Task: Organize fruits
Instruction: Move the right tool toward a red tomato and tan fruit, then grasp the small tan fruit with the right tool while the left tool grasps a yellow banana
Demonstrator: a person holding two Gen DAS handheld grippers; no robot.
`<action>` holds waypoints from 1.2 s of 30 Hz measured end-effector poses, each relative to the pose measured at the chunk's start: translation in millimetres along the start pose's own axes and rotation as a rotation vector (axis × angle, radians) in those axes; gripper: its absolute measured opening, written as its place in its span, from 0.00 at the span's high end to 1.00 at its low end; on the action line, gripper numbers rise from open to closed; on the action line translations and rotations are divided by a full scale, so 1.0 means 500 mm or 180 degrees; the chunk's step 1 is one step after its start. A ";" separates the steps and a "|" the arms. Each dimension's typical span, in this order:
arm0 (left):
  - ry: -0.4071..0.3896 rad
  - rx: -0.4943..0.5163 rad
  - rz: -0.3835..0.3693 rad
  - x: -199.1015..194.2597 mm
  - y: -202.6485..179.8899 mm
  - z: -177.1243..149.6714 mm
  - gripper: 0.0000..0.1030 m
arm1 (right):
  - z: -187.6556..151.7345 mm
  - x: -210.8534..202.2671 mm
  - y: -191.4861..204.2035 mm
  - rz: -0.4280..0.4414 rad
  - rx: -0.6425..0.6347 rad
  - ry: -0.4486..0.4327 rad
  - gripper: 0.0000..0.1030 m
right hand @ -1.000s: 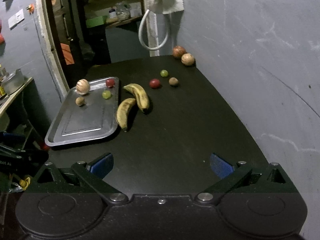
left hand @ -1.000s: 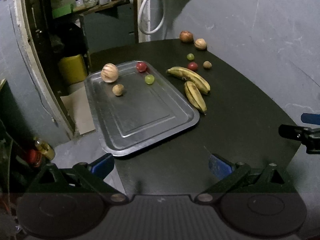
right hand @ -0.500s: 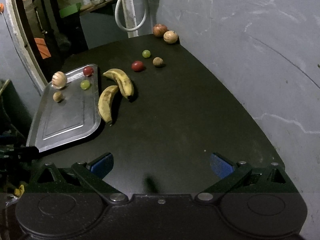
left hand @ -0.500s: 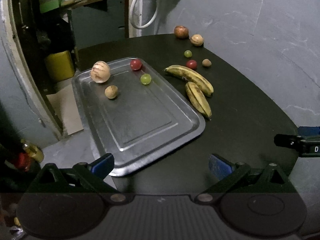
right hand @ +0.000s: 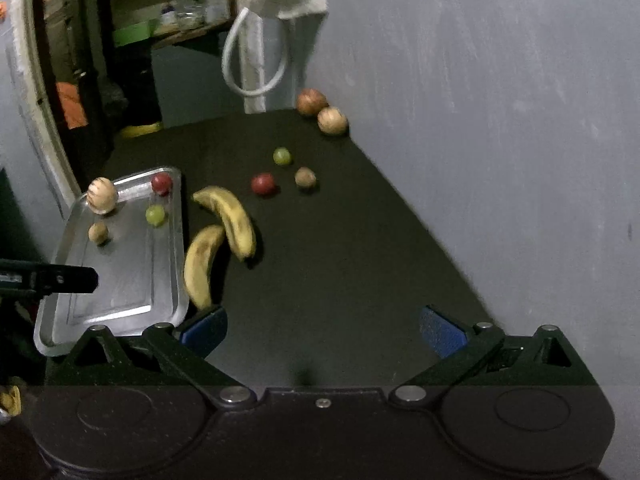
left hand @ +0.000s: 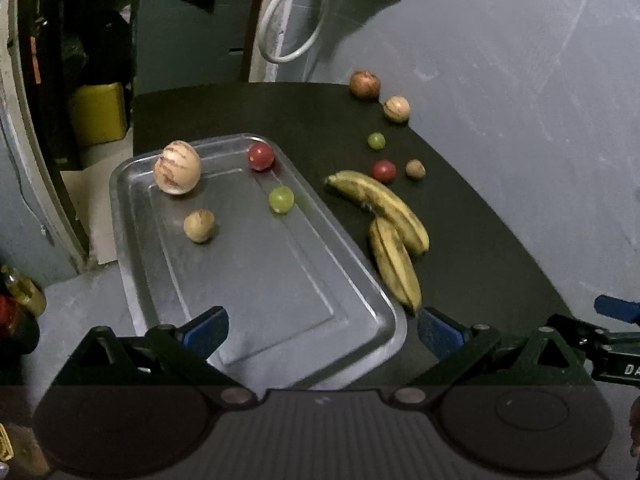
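Now both grippers hang wide open and empty, left gripper (left hand: 322, 330) over the tray (left hand: 384, 308), right gripper (right hand: 323, 328) above the table (right hand: 352, 264); two bananas (right hand: 224, 236) lie just beside the tray.

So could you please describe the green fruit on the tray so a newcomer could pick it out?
Find the metal tray on the dark table. Four fruits sit at its far end; the small green fruit lies nearest the bananas, just in front of the red fruit. It alone there is green.
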State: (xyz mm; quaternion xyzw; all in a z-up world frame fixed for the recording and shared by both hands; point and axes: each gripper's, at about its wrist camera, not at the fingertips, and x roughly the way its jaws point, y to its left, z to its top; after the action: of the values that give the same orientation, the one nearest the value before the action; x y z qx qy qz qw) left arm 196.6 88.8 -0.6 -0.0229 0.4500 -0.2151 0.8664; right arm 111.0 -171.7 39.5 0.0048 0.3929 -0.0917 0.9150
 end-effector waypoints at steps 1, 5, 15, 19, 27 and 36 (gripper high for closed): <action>0.0004 -0.0010 0.0024 0.004 -0.001 0.009 0.01 | 0.019 0.001 -0.001 0.0025 -0.0084 -0.0027 0.01; -0.0152 -0.0036 0.0136 0.015 -0.016 0.049 0.01 | 0.114 0.017 -0.003 0.0173 -0.0528 -0.0192 0.01; -0.0384 -0.0410 0.0168 0.075 -0.054 0.108 0.01 | 0.263 0.202 -0.026 0.0699 -0.0519 -0.0199 0.03; -0.0335 -0.0374 0.0333 0.116 -0.085 0.122 0.01 | 0.268 0.277 -0.047 0.0749 -0.0280 -0.0156 0.09; -0.0229 -0.0884 0.0530 0.201 -0.114 0.158 0.01 | 0.236 0.391 -0.075 0.0814 -0.0120 -0.0060 0.26; -0.0101 -0.1033 0.0579 0.286 -0.130 0.188 0.09 | 0.222 0.458 -0.081 0.0985 -0.0264 -0.0064 0.37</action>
State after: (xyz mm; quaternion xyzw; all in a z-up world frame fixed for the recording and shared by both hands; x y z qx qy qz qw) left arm 319.8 -41.0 -39.6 -0.1249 0.4653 -0.0600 0.8743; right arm 338.5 -258.2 -46.1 0.0266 0.3817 0.0666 0.9215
